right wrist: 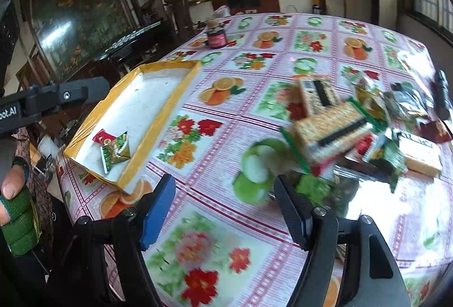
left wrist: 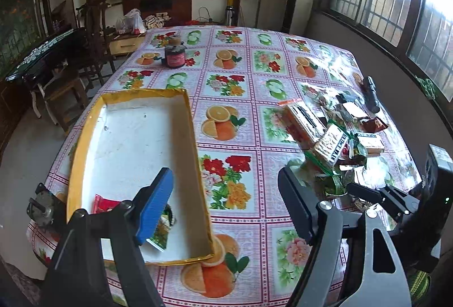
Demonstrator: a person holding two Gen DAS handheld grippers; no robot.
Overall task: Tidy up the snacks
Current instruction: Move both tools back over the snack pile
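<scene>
A shallow box [left wrist: 195, 137] with a yellow rim and white floor lies on the left of the table. At its near end lie a red packet [left wrist: 106, 203] and a green packet [left wrist: 162, 233]. My left gripper [left wrist: 226, 205] is open and empty above the box's near right corner, its blue pad over the green packet. A pile of snack packs [left wrist: 334, 137] lies on the right. In the right wrist view my right gripper [right wrist: 223, 208] is open and empty over the tablecloth, just short of the snack pile [right wrist: 334, 126], with the box [right wrist: 167, 109] to its left.
A dark jar [left wrist: 175, 55] stands at the far side of the floral tablecloth. A black flashlight [left wrist: 371, 94] lies behind the pile. Wooden chairs [left wrist: 65, 97] stand left of the table. A person's hand [right wrist: 11, 182] grips a green-wrapped handle at the left edge.
</scene>
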